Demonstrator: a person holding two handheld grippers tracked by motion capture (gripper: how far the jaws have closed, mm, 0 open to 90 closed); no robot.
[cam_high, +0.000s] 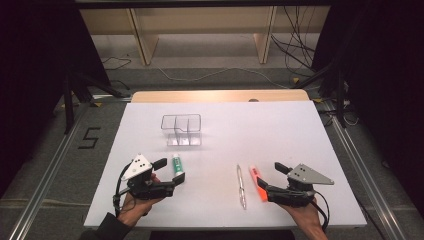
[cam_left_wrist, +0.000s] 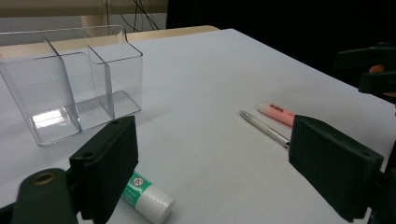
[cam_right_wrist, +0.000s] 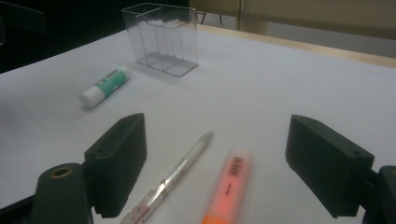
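Counter (cam_high: 300, 130): white surface, wooden edge along the far side.

Clear organiser (cam_high: 181, 129): a transparent plastic box with inner dividers stood upright on the far-left part of the counter, nothing seen inside it. It also showed in the left tool view (cam_left_wrist: 70, 93) and in the right tool view (cam_right_wrist: 161, 37).

Glue stick (cam_high: 177, 164): green-and-white label, white cap, lay flat on the counter near the organiser's front, well apart from it. In the left tool view it lay just beside the near jaw (cam_left_wrist: 144, 196), not between the jaws as far as could be told.

Pen (cam_high: 241, 186): slim, pale, lay flat on the near-right part of the counter, pointing roughly away from the person. In the right tool view (cam_right_wrist: 173, 179) it lay between the jaws, untouched.

Highlighter (cam_high: 258, 182): orange-pink, lay just beside the pen on its right, nearly parallel. In the right tool view (cam_right_wrist: 229, 186) it also lay between the jaws, not gripped.

Left tool (cam_high: 171, 170): held in the person's left hand at the near-left of the counter, jaws spread wide, gripping nothing.

Right tool (cam_high: 270, 176): held in the right hand at the near-right, jaws spread wide over the pen and highlighter, pads pressing on neither.
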